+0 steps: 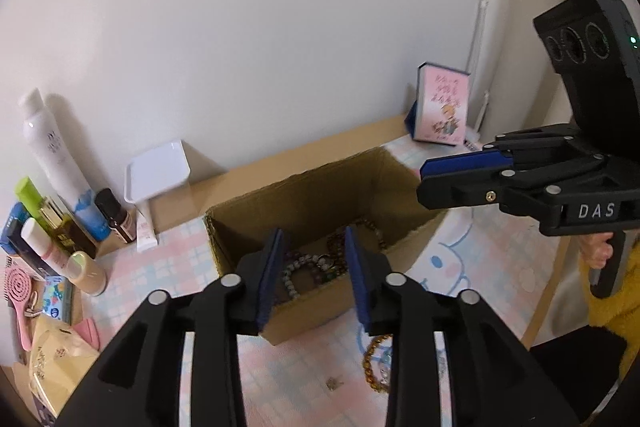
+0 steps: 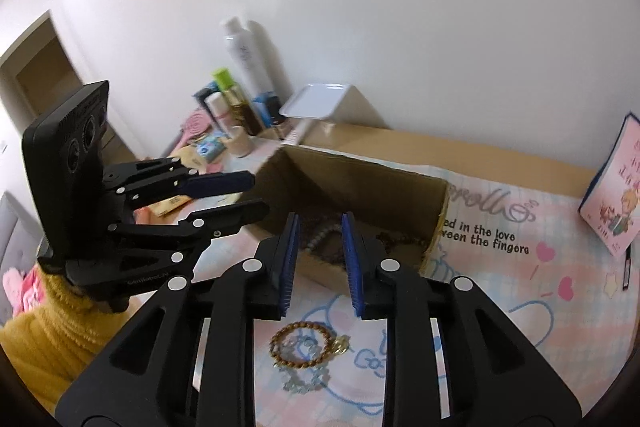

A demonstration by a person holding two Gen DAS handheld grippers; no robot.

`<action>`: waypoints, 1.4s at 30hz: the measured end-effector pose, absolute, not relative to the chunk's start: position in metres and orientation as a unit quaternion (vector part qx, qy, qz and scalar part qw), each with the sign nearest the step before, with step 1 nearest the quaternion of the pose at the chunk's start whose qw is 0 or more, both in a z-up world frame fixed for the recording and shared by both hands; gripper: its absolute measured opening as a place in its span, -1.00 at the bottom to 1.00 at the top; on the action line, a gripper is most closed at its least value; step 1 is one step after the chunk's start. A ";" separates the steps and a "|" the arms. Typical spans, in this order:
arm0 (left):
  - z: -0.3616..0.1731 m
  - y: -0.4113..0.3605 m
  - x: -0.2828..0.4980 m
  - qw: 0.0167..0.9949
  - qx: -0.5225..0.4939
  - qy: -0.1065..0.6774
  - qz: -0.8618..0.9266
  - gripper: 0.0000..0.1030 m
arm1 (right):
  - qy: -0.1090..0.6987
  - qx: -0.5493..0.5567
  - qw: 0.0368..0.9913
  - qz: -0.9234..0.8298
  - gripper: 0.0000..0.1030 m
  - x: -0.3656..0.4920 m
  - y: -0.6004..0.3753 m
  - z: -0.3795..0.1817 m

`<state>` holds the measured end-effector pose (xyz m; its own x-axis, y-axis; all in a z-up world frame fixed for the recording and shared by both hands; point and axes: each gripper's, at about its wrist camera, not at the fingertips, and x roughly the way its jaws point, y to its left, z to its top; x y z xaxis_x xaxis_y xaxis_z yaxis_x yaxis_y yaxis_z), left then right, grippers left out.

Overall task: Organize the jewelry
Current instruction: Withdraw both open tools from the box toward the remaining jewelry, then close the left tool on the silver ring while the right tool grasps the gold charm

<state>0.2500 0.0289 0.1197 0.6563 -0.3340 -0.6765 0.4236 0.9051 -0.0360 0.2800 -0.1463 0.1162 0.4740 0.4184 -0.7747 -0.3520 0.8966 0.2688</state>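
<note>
Below the open right tongs (image 2: 320,259), apparently untouched, lies a brown bracelet (image 2: 302,345).

Seen from the right gripper (image 2: 319,263), its blue-padded jaws stand apart and empty above a pastel cartoon mat (image 2: 500,267). A brown bead bracelet (image 2: 304,345) lies on the mat just below them, touching a pale bead bracelet (image 2: 298,379). Beyond sits an open cardboard box (image 2: 360,187) holding beaded strands. The left gripper (image 2: 236,197) hovers at left, jaws apart.

black gripper (image 2: 319,223), blue pads (image 2: 290,255), mustard-yellow fuzzy sleeve (image 2: 44,331)
</note>
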 end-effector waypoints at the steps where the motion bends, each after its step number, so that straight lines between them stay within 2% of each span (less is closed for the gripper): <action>1: 0.121 0.029 0.245 0.910 0.065 0.354 -0.208 -0.37 | 0.457 0.032 0.857 0.236 -0.51 0.275 -0.145 0.121; 8: 0.111 0.026 0.208 0.911 0.071 0.347 -0.211 -0.37 | 0.449 -0.012 0.852 0.270 -0.48 0.243 -0.137 0.128; 15: 0.073 0.014 0.187 0.901 0.072 0.373 -0.210 -0.37 | 0.478 -0.052 0.828 0.288 -0.48 0.215 -0.140 0.099; 25: 0.021 0.016 0.190 0.886 0.093 0.422 -0.168 -0.37 | 0.531 -0.056 0.802 0.268 -0.48 0.213 -0.149 0.034; 39: -0.006 0.028 0.207 0.871 0.073 0.459 -0.158 -0.37 | 0.547 -0.082 0.795 0.250 -0.51 0.226 -0.131 -0.008; 42: -0.011 0.030 0.209 0.869 0.072 0.464 -0.156 -0.37 | 0.548 -0.084 0.795 0.247 -0.58 0.229 -0.129 -0.013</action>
